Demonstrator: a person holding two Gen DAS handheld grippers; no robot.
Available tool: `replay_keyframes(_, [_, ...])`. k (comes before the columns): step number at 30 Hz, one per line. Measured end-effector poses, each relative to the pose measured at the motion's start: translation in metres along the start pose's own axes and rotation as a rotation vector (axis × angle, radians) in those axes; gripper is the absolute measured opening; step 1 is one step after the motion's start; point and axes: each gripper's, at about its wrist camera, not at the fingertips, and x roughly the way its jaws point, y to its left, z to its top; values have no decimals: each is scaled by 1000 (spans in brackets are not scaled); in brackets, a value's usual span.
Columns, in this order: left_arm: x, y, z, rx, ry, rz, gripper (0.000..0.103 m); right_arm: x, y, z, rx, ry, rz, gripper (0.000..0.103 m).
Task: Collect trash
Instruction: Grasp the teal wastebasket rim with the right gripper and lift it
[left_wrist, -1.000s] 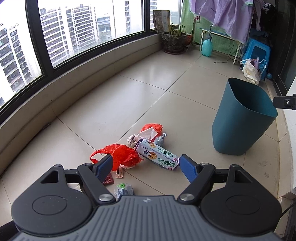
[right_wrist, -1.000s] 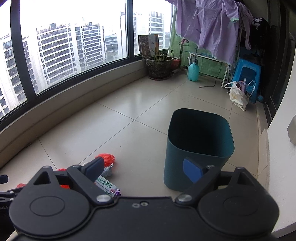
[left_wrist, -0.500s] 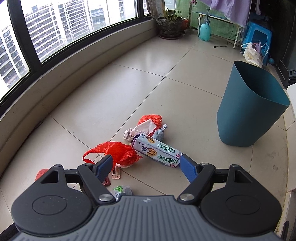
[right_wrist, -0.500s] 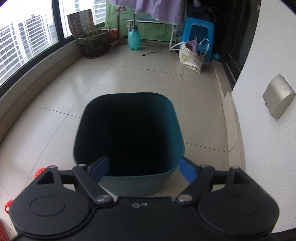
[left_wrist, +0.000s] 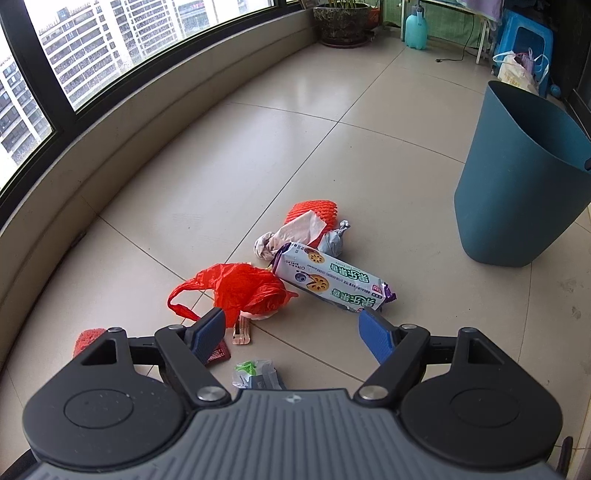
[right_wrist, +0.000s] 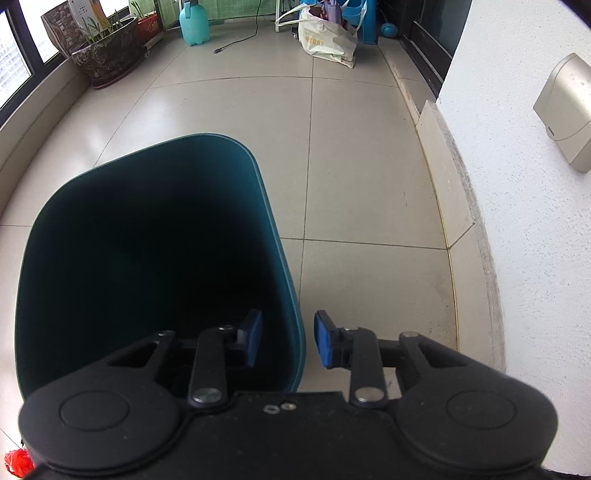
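Note:
Trash lies in a pile on the tiled floor: a red plastic bag (left_wrist: 247, 288), a white biscuit packet (left_wrist: 332, 282), an orange foam net (left_wrist: 314, 212), a crumpled tissue (left_wrist: 291, 236) and small wrappers (left_wrist: 255, 373). My left gripper (left_wrist: 291, 325) hangs open just above the pile, holding nothing. The teal bin (left_wrist: 517, 184) stands to the right. In the right wrist view my right gripper (right_wrist: 288, 338) straddles the bin's (right_wrist: 147, 258) right rim. One pad is inside and one outside, and the jaws are closing. A gap still shows on both sides of the wall.
A second red net scrap (left_wrist: 86, 338) lies at the far left near the window ledge (left_wrist: 110, 147). A white wall (right_wrist: 535, 221) rises close on the bin's right. A potted plant (right_wrist: 107, 55), a spray bottle (right_wrist: 194, 22) and a shopping bag (right_wrist: 327, 40) stand at the far end.
My right gripper swung from the trash side to above the bin, dropped to its right rim, and its jaws narrowed. My left gripper sank closer to the pile, still open.

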Motion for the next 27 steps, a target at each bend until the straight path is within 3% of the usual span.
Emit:
replay_keyframes(2, [6, 1, -1, -7, 17, 1, 79, 2, 2, -3, -6, 9, 4, 15])
replay_keyframes(9, [18, 1, -2, -9, 45, 4, 79, 3, 8, -7, -27, -23, -20, 6])
replay_keyframes(19, [24, -12, -1, 19, 42, 9, 79, -18, 22, -43, -156, -38, 14, 7])
replay_keyframes(24, [28, -20, -1, 37, 46, 18, 79, -34, 29, -75, -216, -66, -15, 9])
replay_keyframes(27, [28, -24, -3, 50, 48, 19, 79, -44, 22, -90, -235, -62, 21, 10])
